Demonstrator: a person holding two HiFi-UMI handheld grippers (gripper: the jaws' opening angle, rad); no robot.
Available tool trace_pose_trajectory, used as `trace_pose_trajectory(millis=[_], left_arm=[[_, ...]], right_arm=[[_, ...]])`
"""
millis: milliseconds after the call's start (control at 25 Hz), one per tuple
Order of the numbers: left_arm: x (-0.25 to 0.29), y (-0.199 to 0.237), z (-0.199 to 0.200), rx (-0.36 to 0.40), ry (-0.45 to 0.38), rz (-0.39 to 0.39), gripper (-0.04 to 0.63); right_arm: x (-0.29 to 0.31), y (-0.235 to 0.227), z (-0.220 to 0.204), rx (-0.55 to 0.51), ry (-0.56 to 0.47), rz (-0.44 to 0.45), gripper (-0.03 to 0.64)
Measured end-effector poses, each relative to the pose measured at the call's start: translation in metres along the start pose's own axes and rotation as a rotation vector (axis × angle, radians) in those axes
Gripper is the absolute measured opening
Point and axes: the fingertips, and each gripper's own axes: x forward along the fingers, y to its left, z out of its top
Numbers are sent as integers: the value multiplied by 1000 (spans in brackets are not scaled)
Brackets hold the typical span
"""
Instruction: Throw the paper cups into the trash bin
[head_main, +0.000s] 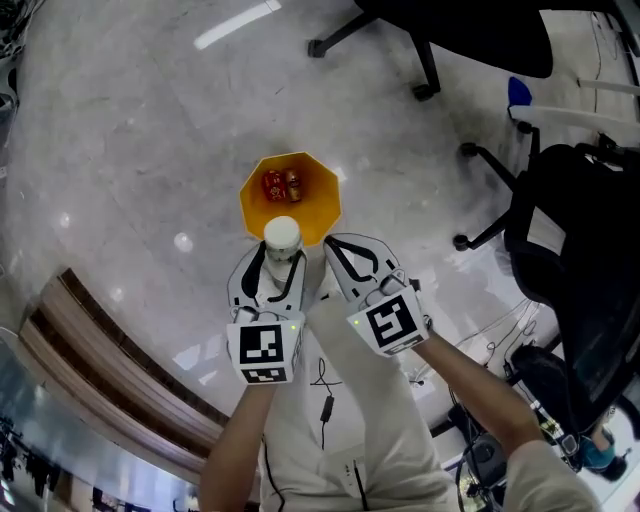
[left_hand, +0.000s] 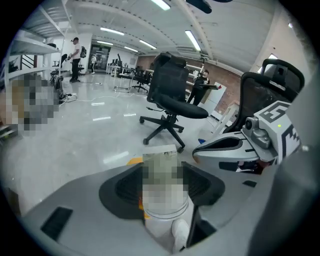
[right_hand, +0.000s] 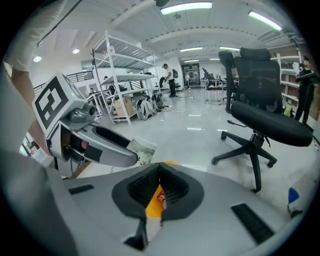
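Observation:
In the head view a yellow octagonal trash bin (head_main: 290, 196) stands on the pale floor with red items in its bottom. Just near of it my left gripper (head_main: 281, 264) is shut on a white paper cup (head_main: 282, 238), held upright by its sides at the bin's near rim. The left gripper view shows the cup (left_hand: 163, 196) wedged between the dark pads, with a sliver of the bin (left_hand: 134, 161) behind. My right gripper (head_main: 343, 250) hovers beside it, shut and empty. Through its jaws (right_hand: 160, 192) the bin (right_hand: 155, 201) shows; the cup (right_hand: 140, 150) pokes out left.
A black office chair (head_main: 440, 35) stands beyond the bin at the top right, and another chair (head_main: 575, 260) is close on the right. A brown wooden ledge (head_main: 110, 370) runs along the lower left. Cables (head_main: 505, 335) lie on the floor at the right.

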Motion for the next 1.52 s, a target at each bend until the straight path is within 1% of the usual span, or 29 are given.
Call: trace_pose_trajectory(millis=[160, 320, 440, 560, 640, 800, 920, 1000, 1120, 1200, 1320, 1400, 1520], left_arm=[[17, 13, -18, -18, 28, 18, 242], [42, 21, -41, -9, 102, 14, 242], [64, 29, -54, -42, 150, 27, 242], [79, 35, -60, -74, 164, 52, 242], [84, 35, -61, -91, 169, 47, 242], [92, 34, -69, -94, 203, 25, 242], [99, 40, -78, -106, 221, 43, 242], [106, 45, -85, -139, 249, 60, 242], [115, 50, -97, -243, 293, 88, 242], [120, 53, -106, -287, 330, 101, 244], [125, 57, -116, -300, 371, 104, 249], [124, 57, -115, -320, 368, 89, 259], [117, 53, -109, -321, 356, 78, 264]], right_arm=[[25, -5, -14, -24, 3, -34, 6], [46, -10, -39, 0, 62, -62, 6], [62, -12, -50, 7, 97, -67, 6], [73, -18, -58, 59, 116, -102, 6], [78, -20, -63, 95, 124, -118, 6], [85, -21, -74, 122, 148, -114, 6], [94, -21, -86, 146, 179, -105, 6], [100, -22, -96, 152, 200, -104, 6], [106, -23, -108, 162, 220, -101, 6], [107, -22, -113, 161, 229, -101, 8], [109, -20, -118, 179, 238, -97, 17], [109, -19, -117, 194, 236, -90, 48], [104, -19, -113, 197, 236, -90, 49]])
